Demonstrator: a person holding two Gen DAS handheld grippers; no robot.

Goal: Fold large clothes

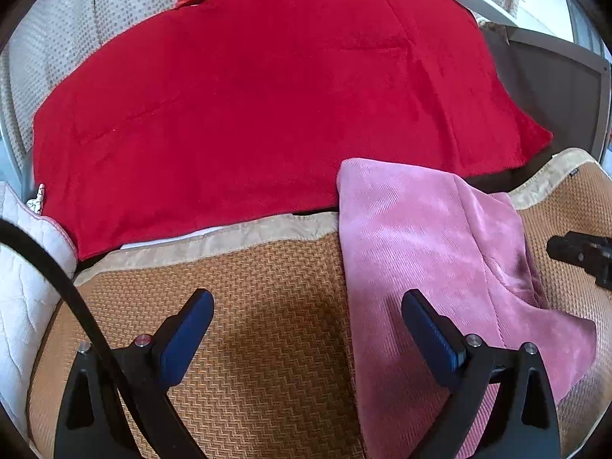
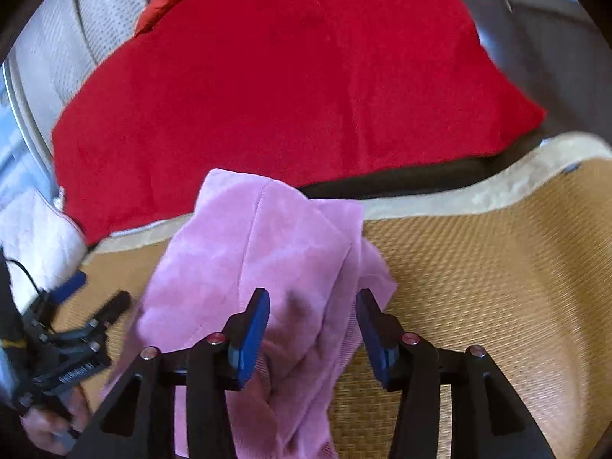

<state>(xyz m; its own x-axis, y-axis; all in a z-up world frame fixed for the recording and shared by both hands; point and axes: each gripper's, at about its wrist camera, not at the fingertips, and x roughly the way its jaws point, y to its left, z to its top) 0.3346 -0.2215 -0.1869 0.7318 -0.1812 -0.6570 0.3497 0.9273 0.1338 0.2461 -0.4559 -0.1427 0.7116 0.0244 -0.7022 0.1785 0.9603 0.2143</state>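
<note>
A: Where was the pink garment point(image 2: 248, 252) found?

B: It was seen lying partly folded on the woven mat point(image 2: 478, 267), its far edge just beside the red blanket point(image 2: 290, 88) spread behind it. A raised fold of the pink cloth was caught between the blue pads of the right claw point(image 2: 311, 331), which stood apart; no pad could be seen pressing on the fabric, so nothing was judged to be held.

A: And the left claw point(image 1: 308, 329)?

B: Its jaws were shown wide apart over the mat, one pad above bare weave, the other above the garment's near edge, with nothing gripped.

A: How was the step best carried out?

B: A doubled edge, it was judged, should be pinched fully between the pads before any lift, and the fold drawn over evenly, so that soft pile would not slip or bunch.

A: What was offered by one view alone?

B: The flat left panel of the garment was given clearly only by the left wrist view. The bunched fold and a hand point(image 2: 49, 424) on the other tool's handle were shown only by the right, which was blurred.
</note>
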